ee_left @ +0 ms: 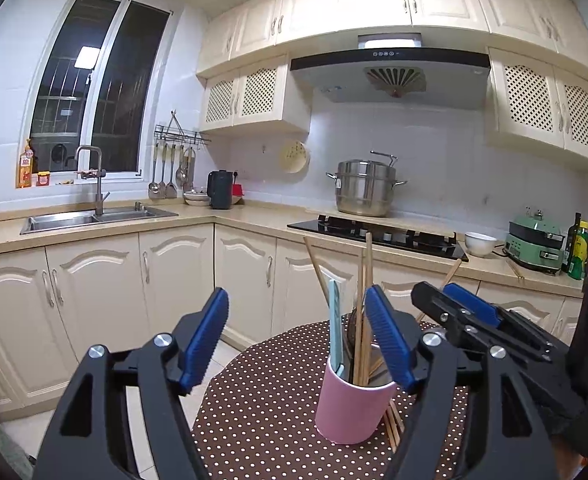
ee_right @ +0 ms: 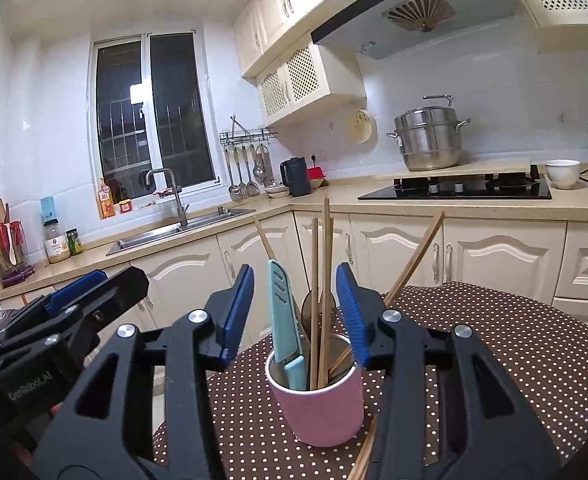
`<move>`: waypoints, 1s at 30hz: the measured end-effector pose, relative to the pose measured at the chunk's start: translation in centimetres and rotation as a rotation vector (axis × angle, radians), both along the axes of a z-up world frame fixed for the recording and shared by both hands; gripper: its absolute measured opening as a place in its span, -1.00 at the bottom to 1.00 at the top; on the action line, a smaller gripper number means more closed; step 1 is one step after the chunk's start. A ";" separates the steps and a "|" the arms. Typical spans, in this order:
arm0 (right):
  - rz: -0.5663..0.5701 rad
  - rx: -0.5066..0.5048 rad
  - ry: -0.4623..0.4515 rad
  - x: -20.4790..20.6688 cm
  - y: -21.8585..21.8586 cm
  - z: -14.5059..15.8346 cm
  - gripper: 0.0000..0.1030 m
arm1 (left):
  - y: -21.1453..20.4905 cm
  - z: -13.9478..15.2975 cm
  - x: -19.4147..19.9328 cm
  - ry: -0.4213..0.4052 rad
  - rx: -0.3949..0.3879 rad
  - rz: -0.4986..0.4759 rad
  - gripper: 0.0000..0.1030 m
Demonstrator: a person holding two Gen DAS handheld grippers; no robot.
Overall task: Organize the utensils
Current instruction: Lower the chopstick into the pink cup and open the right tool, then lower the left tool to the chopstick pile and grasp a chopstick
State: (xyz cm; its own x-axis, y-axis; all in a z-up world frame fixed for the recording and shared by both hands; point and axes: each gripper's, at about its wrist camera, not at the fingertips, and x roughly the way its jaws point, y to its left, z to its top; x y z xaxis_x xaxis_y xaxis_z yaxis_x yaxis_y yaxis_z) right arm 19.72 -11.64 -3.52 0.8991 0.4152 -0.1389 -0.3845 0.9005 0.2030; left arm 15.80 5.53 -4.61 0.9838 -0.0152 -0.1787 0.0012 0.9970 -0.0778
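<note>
A pink cup (ee_left: 350, 412) (ee_right: 322, 412) stands on a round table with a brown dotted cloth (ee_left: 261, 408) (ee_right: 494, 352). In it are several wooden chopsticks (ee_left: 360, 320) (ee_right: 325, 280), a teal knife (ee_left: 336, 328) (ee_right: 283, 320) and a dark round utensil (ee_right: 308, 308). My left gripper (ee_left: 296, 296) is open, left of the cup, its right pad close by the chopsticks. My right gripper (ee_right: 296, 272) is open just in front of the cup; the knife and chopsticks show between its fingers, untouched. Loose chopsticks (ee_left: 394, 424) (ee_right: 368, 452) lie by the cup's base.
Cream cabinets and a counter run behind the table, with a sink (ee_left: 93, 216), a black hob (ee_left: 378, 234), a steel pot (ee_left: 364, 192) and a white bowl (ee_right: 562, 172). The table's edge falls away to the floor on the left.
</note>
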 end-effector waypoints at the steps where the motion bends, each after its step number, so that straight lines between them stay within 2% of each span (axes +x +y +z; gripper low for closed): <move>1: -0.002 0.001 -0.002 -0.3 -0.2 0.1 -0.14 | -0.1 0.1 -0.2 0.001 0.001 -0.001 0.35; 10: -0.020 -0.004 -0.003 -3.2 -2.3 0.6 -0.07 | -1.8 0.7 -2.1 0.019 0.049 -0.014 0.39; 16: -0.059 -0.017 0.039 -4.6 -4.8 -0.3 -0.01 | -3.2 -0.4 -2.1 0.130 0.062 -0.063 0.44; 20: -0.091 -0.013 0.098 -5.0 -6.9 -1.6 0.06 | -4.3 -1.9 -1.1 0.256 0.058 -0.125 0.47; 23: -0.106 -0.009 0.178 -4.8 -8.3 -3.2 0.13 | -5.6 -3.6 -0.2 0.370 0.083 -0.172 0.47; 27: -0.113 -0.004 0.287 -4.4 -9.4 -5.3 0.17 | -6.9 -6.9 1.8 0.592 0.088 -0.224 0.47; 30: -0.113 -0.013 0.368 -3.9 -9.9 -6.9 0.24 | -7.5 -9.2 3.1 0.721 0.091 -0.233 0.47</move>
